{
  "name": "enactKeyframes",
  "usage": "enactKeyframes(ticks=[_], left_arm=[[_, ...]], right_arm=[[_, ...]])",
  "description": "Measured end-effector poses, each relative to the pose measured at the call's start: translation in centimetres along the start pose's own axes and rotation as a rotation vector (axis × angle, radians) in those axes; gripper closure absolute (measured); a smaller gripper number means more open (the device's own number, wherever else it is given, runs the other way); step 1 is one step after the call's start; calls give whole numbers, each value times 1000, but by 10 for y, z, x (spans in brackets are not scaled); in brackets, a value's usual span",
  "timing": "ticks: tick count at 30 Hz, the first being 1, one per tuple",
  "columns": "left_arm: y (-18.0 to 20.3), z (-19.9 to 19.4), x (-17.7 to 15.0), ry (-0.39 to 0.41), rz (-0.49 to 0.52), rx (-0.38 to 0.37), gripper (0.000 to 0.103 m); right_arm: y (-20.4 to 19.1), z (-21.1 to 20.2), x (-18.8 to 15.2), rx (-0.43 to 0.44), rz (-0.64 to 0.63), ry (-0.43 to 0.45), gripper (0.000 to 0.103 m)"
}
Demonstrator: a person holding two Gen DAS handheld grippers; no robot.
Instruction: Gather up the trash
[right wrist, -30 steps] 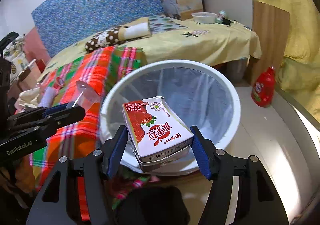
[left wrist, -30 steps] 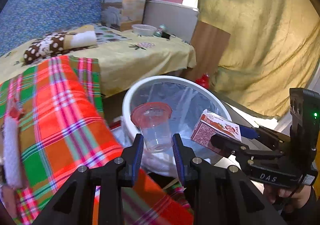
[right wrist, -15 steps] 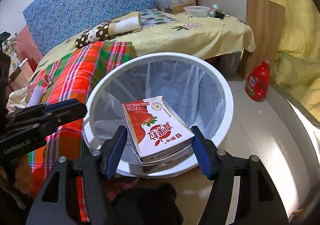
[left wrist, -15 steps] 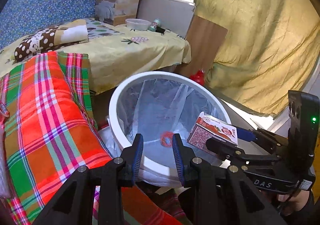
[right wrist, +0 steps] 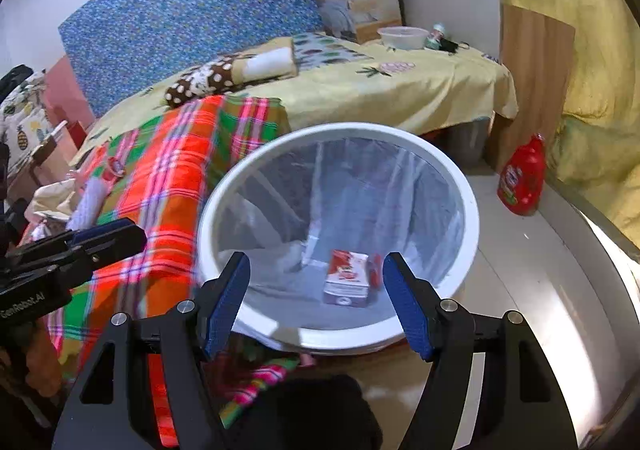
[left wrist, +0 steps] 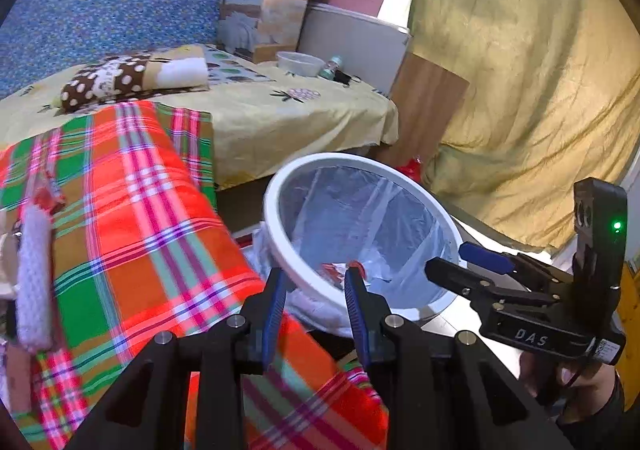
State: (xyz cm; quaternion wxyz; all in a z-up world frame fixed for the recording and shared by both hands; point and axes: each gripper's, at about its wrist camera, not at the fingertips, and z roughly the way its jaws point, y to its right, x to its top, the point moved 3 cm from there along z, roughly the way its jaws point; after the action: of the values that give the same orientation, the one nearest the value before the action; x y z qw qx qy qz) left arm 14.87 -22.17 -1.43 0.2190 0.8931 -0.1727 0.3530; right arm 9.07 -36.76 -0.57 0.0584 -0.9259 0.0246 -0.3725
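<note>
At about nine o'clock in both wrist views lay the plaid blanket (right wrist: 168, 186), red, green and orange, draped over the bed edge just beside the white trash bin (right wrist: 472, 210). In the right wrist view the left gripper (right wrist: 116, 236) showed at the far left, over the blanket, side-on; in its own view the left gripper (left wrist: 316, 282) stood with its blue pads partly apart and nothing between them — released, hanging over the bin's near rim at roughly six o'clock of the opening. Further right, the bin took the middle of the right wrist view, lined with a clear bag, and the strawberry milk carton (right wrist: 347, 279) lay on the bag deep inside it, upright-ish with its printed face towards the camera. The right gripper (right wrist: 316, 298) was over the near rim with its jaws opening wide; the carton sat below and beyond the pads, towards the right one, touching neither. In the left wrist view only a red-and-white scrap of trash (left wrist: 334, 272) showed at the bin's bottom, between the left pads' tips — too small to tell carton from cup. At about three o'clock from the bin stood a red bottle (right wrist: 522, 180) on the floor, well apart from both tongs.
</note>
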Motion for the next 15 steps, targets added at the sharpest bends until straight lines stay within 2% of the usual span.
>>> enactKeyframes(ticks=[7,15], left_arm=[[-16,-29,-11,33,-36,65,73],[-40,-63,-29,73,-82,153,73]], right_arm=[[-29,-10,2,78,-44,44,33],[-67,-12,0,153,-101,49,33]])
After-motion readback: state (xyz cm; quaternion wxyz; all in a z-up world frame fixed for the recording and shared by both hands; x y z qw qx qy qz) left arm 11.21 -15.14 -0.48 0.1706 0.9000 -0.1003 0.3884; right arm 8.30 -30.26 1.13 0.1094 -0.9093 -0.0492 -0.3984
